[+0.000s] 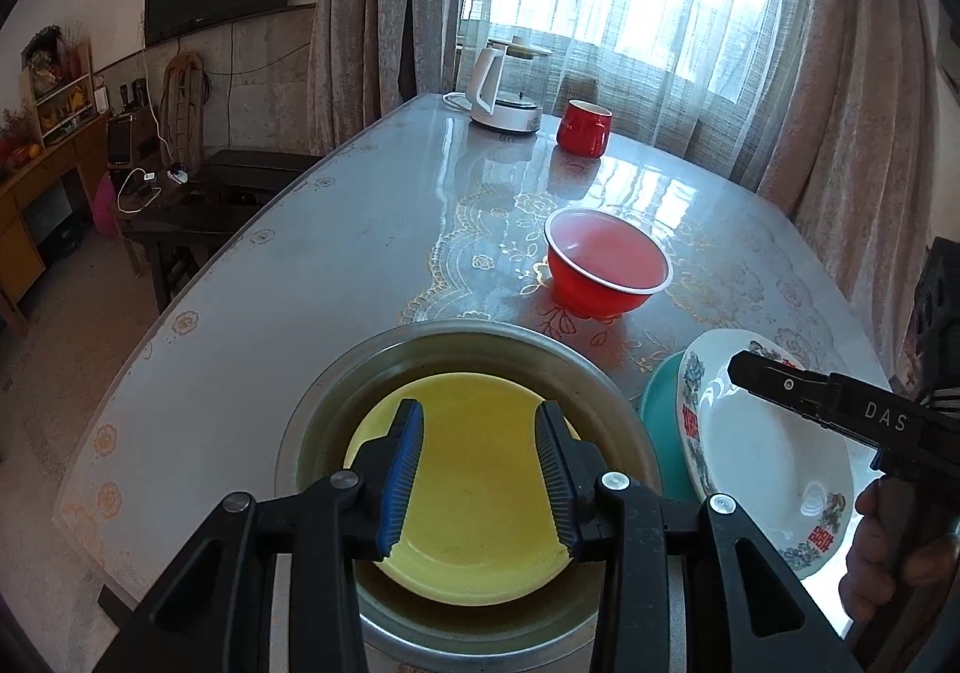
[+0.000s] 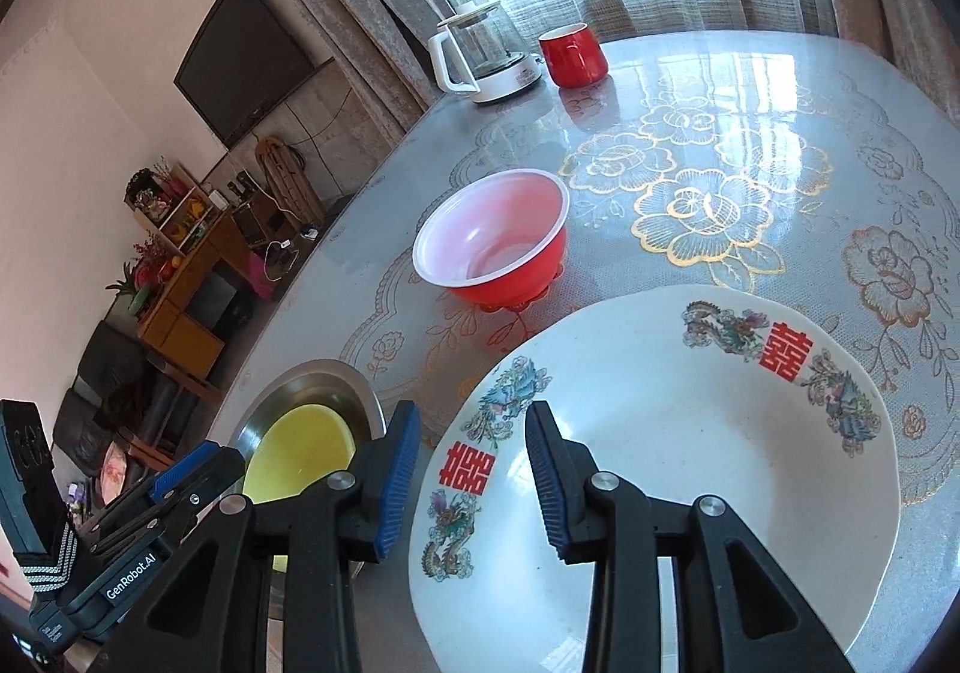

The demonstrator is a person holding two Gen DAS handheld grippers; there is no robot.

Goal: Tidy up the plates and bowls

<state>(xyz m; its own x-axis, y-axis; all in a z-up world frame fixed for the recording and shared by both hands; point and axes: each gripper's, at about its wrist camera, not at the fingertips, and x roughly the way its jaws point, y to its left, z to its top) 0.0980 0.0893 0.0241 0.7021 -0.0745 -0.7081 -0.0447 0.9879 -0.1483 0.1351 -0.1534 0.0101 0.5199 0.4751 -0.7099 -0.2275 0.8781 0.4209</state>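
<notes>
My left gripper (image 1: 480, 415) hovers open over a yellow plate (image 1: 480, 499) that lies inside a steel basin (image 1: 456, 337); nothing is between its blue-padded fingers. My right gripper (image 2: 473, 412) is open astride the near-left rim of a white plate (image 2: 690, 433) with red characters and dragon patterns. One finger is outside the rim and one over the plate's well, and neither pad presses on it. In the left wrist view the white plate (image 1: 762, 451) rests tilted on a teal plate (image 1: 660, 421). A red bowl (image 1: 606, 265) with a white rim stands upright behind them.
A red mug (image 1: 583, 128) and a white kettle (image 1: 504, 90) stand at the table's far end by the window. The table's left edge (image 1: 198, 313) drops to the floor, with a dark bench beyond it. A hand (image 1: 870, 553) holds the right gripper's handle.
</notes>
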